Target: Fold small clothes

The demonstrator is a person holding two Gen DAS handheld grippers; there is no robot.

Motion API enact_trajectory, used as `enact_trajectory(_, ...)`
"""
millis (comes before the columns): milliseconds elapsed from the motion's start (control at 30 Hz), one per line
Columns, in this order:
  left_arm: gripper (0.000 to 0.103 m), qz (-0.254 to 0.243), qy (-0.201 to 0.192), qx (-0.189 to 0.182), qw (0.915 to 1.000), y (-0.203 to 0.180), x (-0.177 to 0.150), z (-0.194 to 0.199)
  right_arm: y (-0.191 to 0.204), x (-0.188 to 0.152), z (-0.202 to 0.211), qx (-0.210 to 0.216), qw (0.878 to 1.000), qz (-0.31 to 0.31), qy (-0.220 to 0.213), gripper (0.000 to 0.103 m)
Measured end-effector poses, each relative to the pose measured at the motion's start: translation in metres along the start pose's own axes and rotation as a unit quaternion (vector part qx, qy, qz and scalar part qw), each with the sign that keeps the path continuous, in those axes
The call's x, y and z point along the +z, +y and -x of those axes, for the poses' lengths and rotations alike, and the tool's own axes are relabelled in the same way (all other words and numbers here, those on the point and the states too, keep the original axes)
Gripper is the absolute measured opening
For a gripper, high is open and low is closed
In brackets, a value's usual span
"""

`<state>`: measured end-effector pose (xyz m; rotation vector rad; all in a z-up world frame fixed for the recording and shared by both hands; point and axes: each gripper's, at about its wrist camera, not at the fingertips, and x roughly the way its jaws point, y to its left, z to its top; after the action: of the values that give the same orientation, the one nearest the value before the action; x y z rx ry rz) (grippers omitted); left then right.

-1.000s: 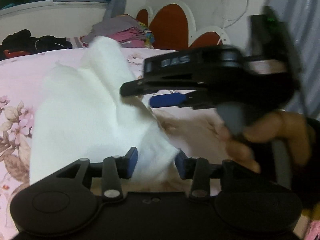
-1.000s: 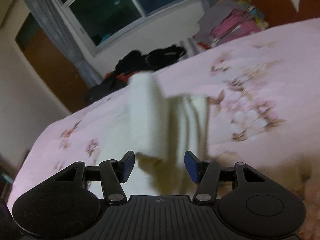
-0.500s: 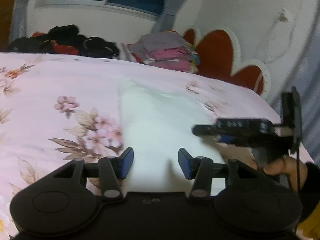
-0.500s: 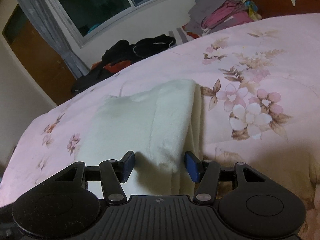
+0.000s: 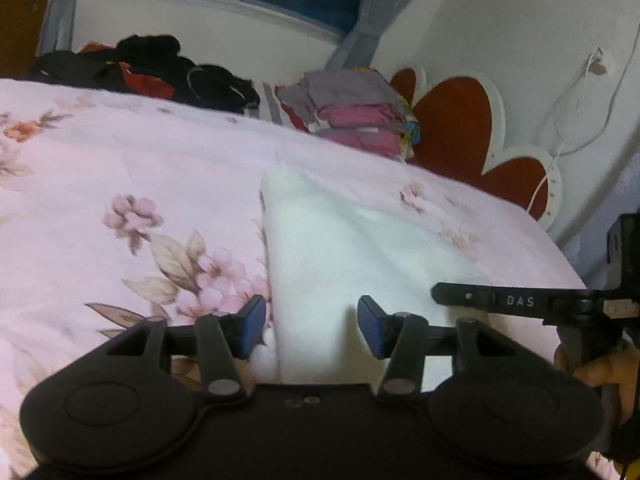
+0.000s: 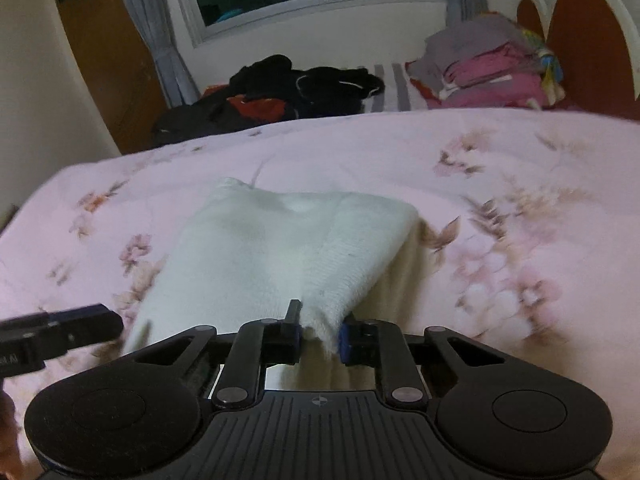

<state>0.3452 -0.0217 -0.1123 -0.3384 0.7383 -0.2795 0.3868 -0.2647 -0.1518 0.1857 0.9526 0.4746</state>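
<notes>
- white knit garment (image 6: 280,252) lies on the pink floral bed cover (image 6: 500,160), roughly centred, partly folded; one flap doubled over on its right side in the right wrist view
- right gripper (image 6: 319,334): jaws have just been closing and are now clamped on the near edge of that flap; the knit bunches between the pads
- left gripper (image 5: 311,326): jaws apart, astride the garment's near left edge; cloth sits in the gap but the pads don't press on it
- judgement: next fold needs both corners held; close left on one clean layer only, then move both grippers together at matched height to avoid skew
- risk: soft knit slips or drags on the bed cover; keep the edge taut
- folded stack (image 5: 356,112) and dark clothes (image 5: 160,68) lie at the far edge, well apart
</notes>
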Motion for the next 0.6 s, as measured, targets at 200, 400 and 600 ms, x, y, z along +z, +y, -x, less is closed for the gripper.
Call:
enact_trajectory(200,0.052,-0.011,0.046,0.012,0.9988,0.002,-0.016,-0.021,-0.017,-0.014,0.005,0.047,0.995,-0.091,0.011,0.04)
enact_trajectory(400,0.052,-0.014,0.056,0.005,0.9983,0.012,-0.019,-0.019,-0.019,-0.056,0.039,0.048,0.991,-0.12,0.025,0.041)
enact_trajectory(600,0.052,-0.022,0.057,0.005,0.9981,0.012,-0.024,-0.016,-0.008,-0.094,0.048,0.028,0.992,-0.116,0.045,0.022)
